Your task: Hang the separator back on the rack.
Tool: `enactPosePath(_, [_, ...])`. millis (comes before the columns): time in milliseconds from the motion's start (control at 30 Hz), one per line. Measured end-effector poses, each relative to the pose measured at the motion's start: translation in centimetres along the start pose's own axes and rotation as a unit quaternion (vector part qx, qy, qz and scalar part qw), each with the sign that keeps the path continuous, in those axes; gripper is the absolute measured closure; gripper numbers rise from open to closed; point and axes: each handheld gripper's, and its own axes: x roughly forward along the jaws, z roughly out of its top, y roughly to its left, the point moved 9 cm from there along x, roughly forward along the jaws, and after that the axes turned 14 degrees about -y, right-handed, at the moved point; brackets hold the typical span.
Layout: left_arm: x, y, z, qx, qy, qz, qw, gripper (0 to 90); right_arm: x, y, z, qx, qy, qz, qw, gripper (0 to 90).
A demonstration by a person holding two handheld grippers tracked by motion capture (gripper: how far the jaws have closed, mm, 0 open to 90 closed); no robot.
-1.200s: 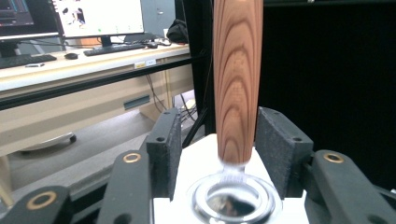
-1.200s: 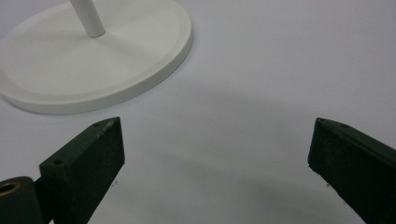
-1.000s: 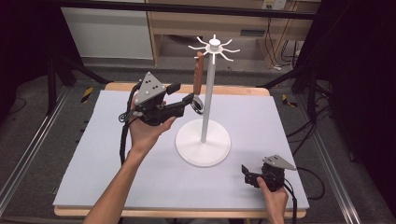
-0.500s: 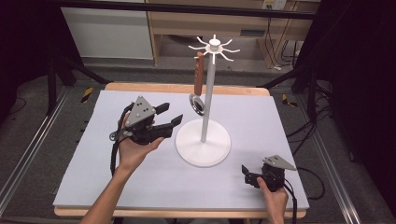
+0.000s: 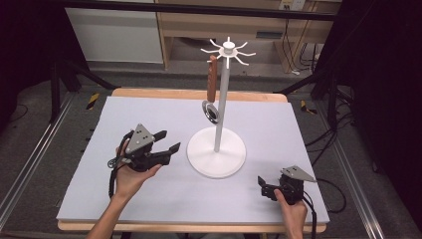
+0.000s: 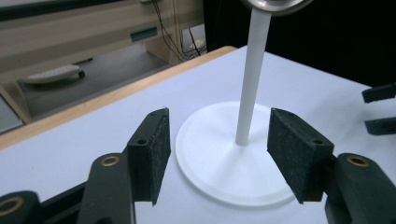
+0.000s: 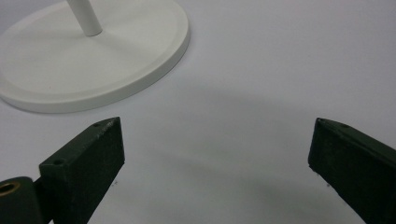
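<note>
A white stand (image 5: 217, 154) with a round base and a thin pole stands mid-table, with hooks spread at its top. From one hook hangs a spoon (image 5: 212, 82) with a brown handle, its metal bowl (image 5: 212, 113) down beside the pole. My left gripper (image 5: 169, 141) is held open just left of the base, with nothing between its jaws. In the left gripper view the left gripper (image 6: 219, 135) frames the stand (image 6: 210, 163), and the spoon bowl (image 6: 275, 3) shows at the top edge. My right gripper (image 5: 262, 187) rests open at the front right. In the right gripper view the right gripper (image 7: 215, 140) is empty, with the stand base (image 7: 93, 60) ahead.
A pale mat (image 5: 298, 129) covers the wooden table. Behind the table stands a low wooden shelf (image 5: 249, 25). Cables (image 5: 328, 189) trail over the floor to the right, and dark frame legs stand at both sides.
My left gripper has drawn back from the spoon's bowl, down and to the left, staying open. The spoon stays hanging on the stand. The right gripper has not moved.
</note>
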Motion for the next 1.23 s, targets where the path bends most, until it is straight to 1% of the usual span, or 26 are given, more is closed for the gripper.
enactPosePath(133, [-0.6, 0.6, -2.1, -0.007, 0.015, 0.006, 0.9998, 38.7, -0.1, 0.1, 0.0, 0.005, 0.002, 0.001, 1.0000, 4.2])
enactPosePath(200, [-1.0, 1.2, -3.1, -0.011, 0.023, 0.013, 0.9996, 38.6, -0.1, 0.0, -0.1, 0.005, 0.003, 0.000, 1.0000, 4.2])
enactPosePath(233, [-1.2, 1.4, -3.5, -0.011, 0.027, 0.016, 0.9994, 38.6, 0.0, -0.1, -0.1, 0.000, 0.002, -0.002, 1.0000, 4.2])
enactPosePath(300, [-1.6, 2.2, -4.6, -0.017, 0.036, 0.027, 0.9989, 38.7, -0.1, -0.1, -0.1, 0.007, 0.004, -0.001, 1.0000, 4.2])
enactPosePath(367, [-2.0, 2.8, -5.1, -0.018, 0.043, 0.034, 0.9983, 38.7, -0.1, -0.2, -0.1, 0.005, 0.004, -0.002, 1.0000, 4.2])
enactPosePath(433, [-2.4, 3.4, -5.6, -0.021, 0.044, 0.043, 0.9979, 38.5, -0.1, -0.3, -0.2, 0.003, 0.003, -0.004, 1.0000, 4.2])
enactPosePath(500, [-2.9, 4.0, -6.2, -0.028, 0.050, 0.049, 0.9971, 38.4, -0.2, -0.3, -0.2, 0.009, 0.004, -0.003, 1.0000, 4.2])
enactPosePath(633, [-4.0, 5.4, -7.5, -0.033, 0.060, 0.077, 0.9947, 37.9, -0.1, -0.8, -0.3, 0.005, 0.007, -0.009, 0.9999, 4.2])
enactPosePath(667, [-4.3, 5.9, -7.9, -0.036, 0.064, 0.085, 0.9937, 37.6, -0.2, -0.8, -0.4, 0.010, 0.009, -0.010, 0.9999, 4.2])
enactPosePath(767, [-4.9, 7.0, -8.7, -0.042, 0.076, 0.093, 0.9919, 36.4, -0.3, -1.2, -0.5, 0.015, 0.009, -0.015, 0.9997, 4.2])
enactPosePath(833, [-5.3, 7.9, -9.4, -0.045, 0.083, 0.104, 0.9901, 36.2, -0.3, -1.5, -0.6, 0.011, 0.009, -0.020, 0.9997, 4.2])
enactPosePath(867, [-5.4, 8.2, -9.6, -0.047, 0.085, 0.106, 0.9896, 36.0, -0.4, -1.4, -0.6, 0.016, 0.011, -0.020, 0.9996, 4.2])
enactPosePath(933, [-5.7, 9.0, -10.3, -0.058, 0.089, 0.116, 0.9876, 35.7, -0.4, -1.6, -0.6, 0.016, 0.010, -0.022, 0.9996, 4.2])
enactPosePath(1000, [-6.0, 9.6, -10.8, -0.062, 0.093, 0.126, 0.9857, 35.4, -0.4, -1.7, -0.6, 0.014, 0.010, -0.023, 0.9996, 4.2])
enactPosePath(1100, [-6.3, 10.2, -11.4, -0.064, 0.098, 0.135, 0.9840, 34.8, -0.4, -1.9, -0.7, 0.016, 0.013, -0.028, 0.9994, 4.2])
enactPosePath(1167, [-6.4, 10.6, -11.7, -0.063, 0.102, 0.139, 0.9830, 34.5, -0.4, -2.0, -0.7, 0.015, 0.012, -0.028, 0.9994, 4.2])
enactPosePath(1233, [-6.5, 10.8, -11.8, -0.065, 0.101, 0.141, 0.9826, 34.0, -0.4, -2.0, -0.7, 0.015, 0.012, -0.029, 0.9994, 4.2])
